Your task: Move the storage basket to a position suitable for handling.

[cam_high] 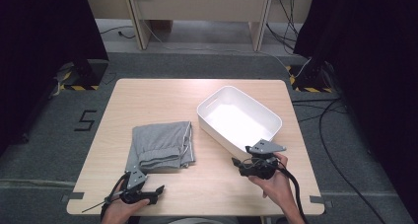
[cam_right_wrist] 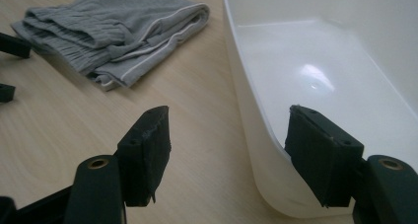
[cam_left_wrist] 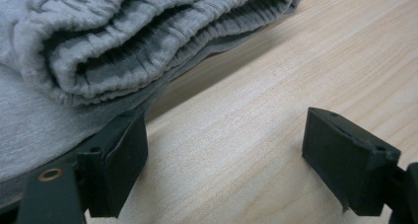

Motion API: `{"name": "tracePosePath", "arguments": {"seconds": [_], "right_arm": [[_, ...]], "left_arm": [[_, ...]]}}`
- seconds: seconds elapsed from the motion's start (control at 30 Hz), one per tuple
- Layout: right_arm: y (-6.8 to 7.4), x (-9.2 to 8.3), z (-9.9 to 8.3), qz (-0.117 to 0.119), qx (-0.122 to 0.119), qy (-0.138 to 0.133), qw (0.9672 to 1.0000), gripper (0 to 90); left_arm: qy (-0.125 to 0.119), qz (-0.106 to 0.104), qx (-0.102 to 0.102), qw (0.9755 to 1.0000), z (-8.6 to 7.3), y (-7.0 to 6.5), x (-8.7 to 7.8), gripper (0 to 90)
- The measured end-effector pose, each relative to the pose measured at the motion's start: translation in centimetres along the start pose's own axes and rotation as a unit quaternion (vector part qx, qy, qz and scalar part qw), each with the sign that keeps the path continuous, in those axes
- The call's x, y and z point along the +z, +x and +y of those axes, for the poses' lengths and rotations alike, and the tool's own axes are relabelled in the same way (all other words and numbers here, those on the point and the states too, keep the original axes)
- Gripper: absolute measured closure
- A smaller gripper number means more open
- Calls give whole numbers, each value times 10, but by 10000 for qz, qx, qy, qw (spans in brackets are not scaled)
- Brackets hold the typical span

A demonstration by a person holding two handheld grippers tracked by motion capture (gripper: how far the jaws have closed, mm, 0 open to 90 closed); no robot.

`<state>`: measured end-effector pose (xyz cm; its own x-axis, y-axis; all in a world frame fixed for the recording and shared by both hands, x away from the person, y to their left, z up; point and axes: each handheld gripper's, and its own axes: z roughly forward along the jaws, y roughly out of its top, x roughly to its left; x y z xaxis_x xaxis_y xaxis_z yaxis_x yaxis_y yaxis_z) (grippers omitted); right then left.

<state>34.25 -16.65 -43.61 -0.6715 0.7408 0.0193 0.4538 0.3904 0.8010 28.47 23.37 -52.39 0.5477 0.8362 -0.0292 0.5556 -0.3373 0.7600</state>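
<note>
- The folded grey shorts [cam_high: 161,146] lie on the wooden table [cam_high: 148,93] near its middle, at about 9 o'clock from the white bin [cam_high: 239,118], apart from it.
- The left gripper [cam_high: 158,189] sits at about 6 o'clock from the shorts, jaws spread with nothing between them; in the left gripper view one jaw is tucked against the lower fabric edge [cam_left_wrist: 29,135] while the other stands over bare wood.
- The right gripper [cam_high: 235,161] is at the bin's near corner, jaws apart and empty; in the right gripper view they straddle the bin's wall [cam_right_wrist: 256,130], one outside, one inside.
- Risk: closing the left jaws here would likely catch only a bottom layer, so the fold could open up as it lifts.
- Risk: the right jaws could knock or drag the light, empty bin if the hand swings sideways, shifting the drop target.
- The tabletop is pale, smooth wood grain, likely slippery for cloth.
- Around it lie grey carpet, loose cables [cam_high: 335,135], dark curtains [cam_high: 44,31] and hazard-striped stands [cam_high: 79,86].
</note>
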Motion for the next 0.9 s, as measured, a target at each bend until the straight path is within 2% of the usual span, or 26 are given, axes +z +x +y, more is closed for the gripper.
{"name": "tracePosePath", "arguments": {"seconds": [0.1,0.2,0.33,0.47,0.53,0.63,0.7,0.77,0.83,0.9], "right_arm": [[8,-1,-1,140,-5,-5,9999,343],[10,-5,1,272,34,-77,9996,362],[-4,-17,9,107,53,-277,9995,362],[-30,-27,19,-185,164,-364,9990,369],[-48,-30,22,-407,198,-350,9984,386],[-74,-32,25,-621,273,-296,9973,432],[-92,-32,26,-848,300,-250,9956,461],[-108,-32,27,-901,391,-230,9949,490],[-122,-30,28,-1030,380,-149,9938,522],[-134,-25,29,-1028,370,-35,9940,556]], "left_arm": [[1,-1,3,10000,0,0,0,165],[2,-1,5,10000,0,0,0,165],[33,7,-10,10000,1,0,0,165],[20,-10,-35,10000,3,-4,1,197],[-20,-126,-2,9999,6,-10,0,227],[-129,-265,128,9995,12,-24,-1,226],[-176,-411,192,9988,17,-33,-1,225],[-203,-471,218,9984,20,-36,0,226],[-352,-585,219,9974,31,-44,2,225],[-410,-633,287,9967,39,-48,5,225]]}}
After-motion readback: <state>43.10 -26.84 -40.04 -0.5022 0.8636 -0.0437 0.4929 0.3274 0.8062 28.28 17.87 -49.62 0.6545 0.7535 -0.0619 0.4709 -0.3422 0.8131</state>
